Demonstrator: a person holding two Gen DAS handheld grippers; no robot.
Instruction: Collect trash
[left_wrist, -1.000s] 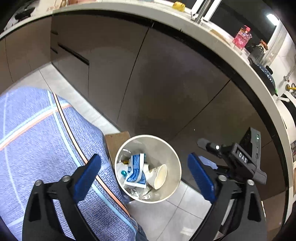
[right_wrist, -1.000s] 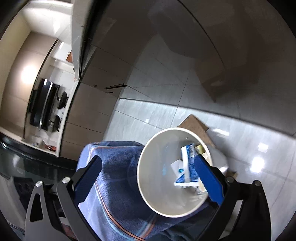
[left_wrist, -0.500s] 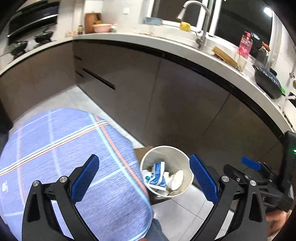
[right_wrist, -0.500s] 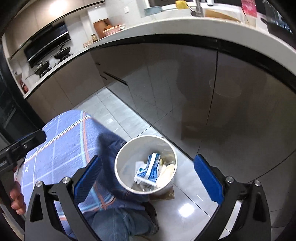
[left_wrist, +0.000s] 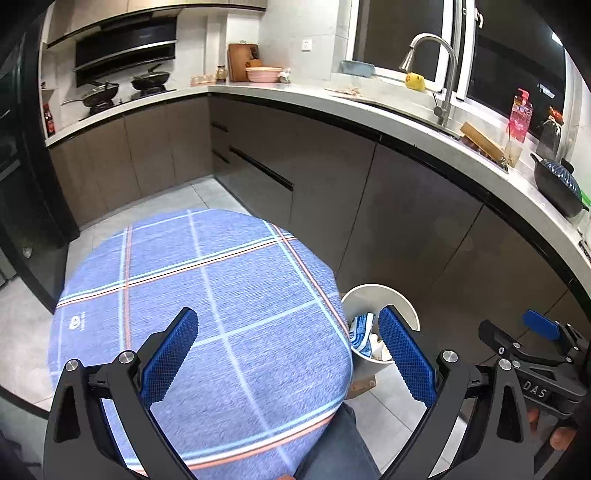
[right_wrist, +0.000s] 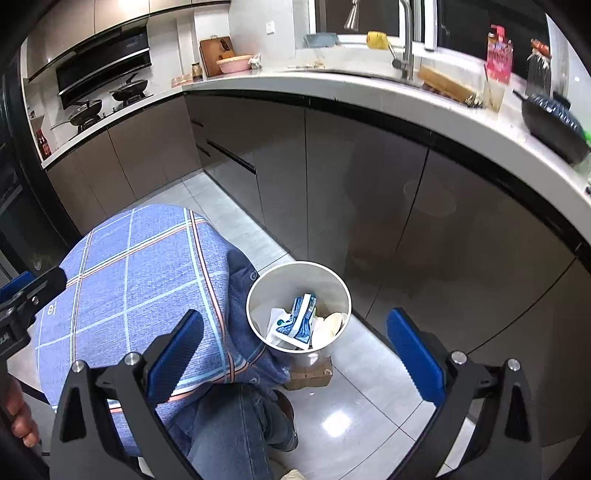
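A white round trash bin (right_wrist: 258, 291) stands on the floor beside the table; it also shows in the left wrist view (left_wrist: 402, 302). Inside lie a blue-and-white wrapper (right_wrist: 301, 319), crumpled white paper (right_wrist: 277, 321) and a paper cup (right_wrist: 330, 325). My left gripper (left_wrist: 288, 352) is open and empty, above the blue plaid tablecloth (left_wrist: 207, 280). My right gripper (right_wrist: 295, 354) is open and empty, above the bin and the table's edge; it shows in the left wrist view (left_wrist: 532, 339) at the far right.
The bin rests on a piece of cardboard (right_wrist: 314, 376) on the tiled floor. Dark cabinets (right_wrist: 369, 177) under a curved white counter (left_wrist: 369, 107) with a sink tap (left_wrist: 439, 70) stand behind. The person's jeans leg (right_wrist: 229, 432) is below the table edge.
Both grippers have risen and pulled back from the bin, staying open. The views tilted up, so the bin looks smaller and the counter, tap and stove came into sight.
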